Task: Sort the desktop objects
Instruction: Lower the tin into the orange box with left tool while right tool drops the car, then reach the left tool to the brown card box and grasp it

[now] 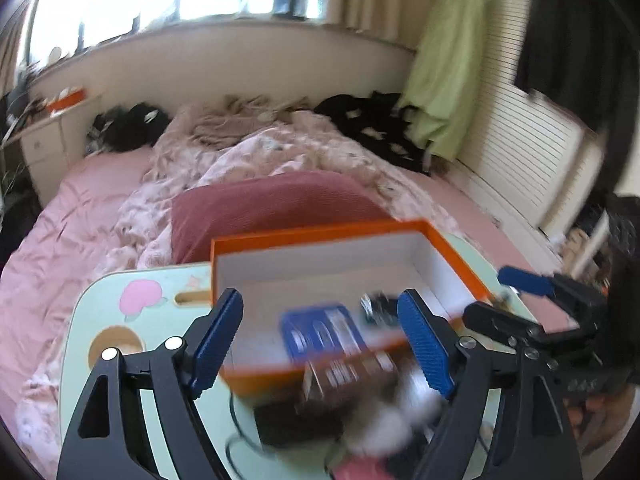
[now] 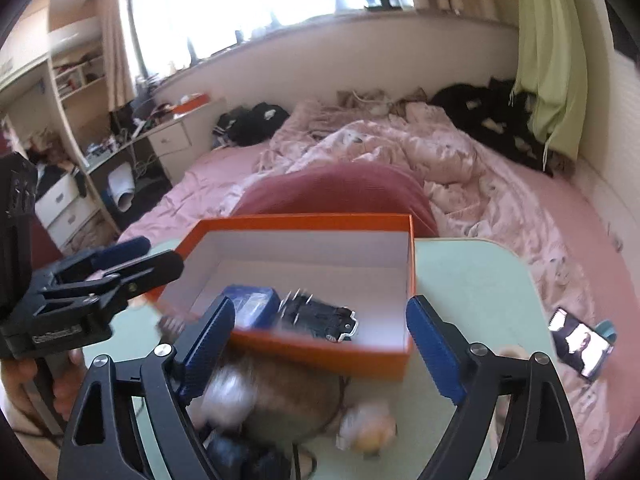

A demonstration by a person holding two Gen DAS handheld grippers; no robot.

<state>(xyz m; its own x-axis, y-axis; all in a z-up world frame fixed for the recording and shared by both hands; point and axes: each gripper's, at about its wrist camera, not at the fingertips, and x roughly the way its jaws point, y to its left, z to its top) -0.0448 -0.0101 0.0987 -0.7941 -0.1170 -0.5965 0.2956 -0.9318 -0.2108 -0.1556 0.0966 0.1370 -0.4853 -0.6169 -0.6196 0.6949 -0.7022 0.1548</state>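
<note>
- We look first at the open orange cardboard box with white inside [image 2: 320,264], sitting on the pale green lap table [image 2: 480,280]; in it lie a blue rectangular packet [image 2: 252,308] and a black spiked strap with a metal buckle [image 2: 320,316], side by side near its front wall
- In front of the box waits a blurred heap: a brown printed carton [image 1: 348,376], a white fluffy lump [image 1: 384,432], a round yellowish object [image 2: 370,432], dark cables; too smeared to name further
- We judge the cartons light and stiff, best pinched across their flat faces; the fluffy lump looks soft and would squash, so we'd take it through the middle; the strap's spikes could snag, so the band between them looks safest
- The box is thin card, likely to slide if nudged on that smooth tabletop
- Our left gripper [image 1: 320,340] stands wide with nothing pressed between its blue ribbed pads; our right gripper [image 2: 320,344] stands wider still, also empty, both hovering over the heap and pointing at the box
- A phone with a lit screen [image 2: 580,344] lies on the right of the table
- Beyond, a maroon cushion [image 2: 340,192], a pink rumpled bed [image 2: 440,148], a bright window [image 2: 260,0], a cluttered desk with shelves at the left
</note>
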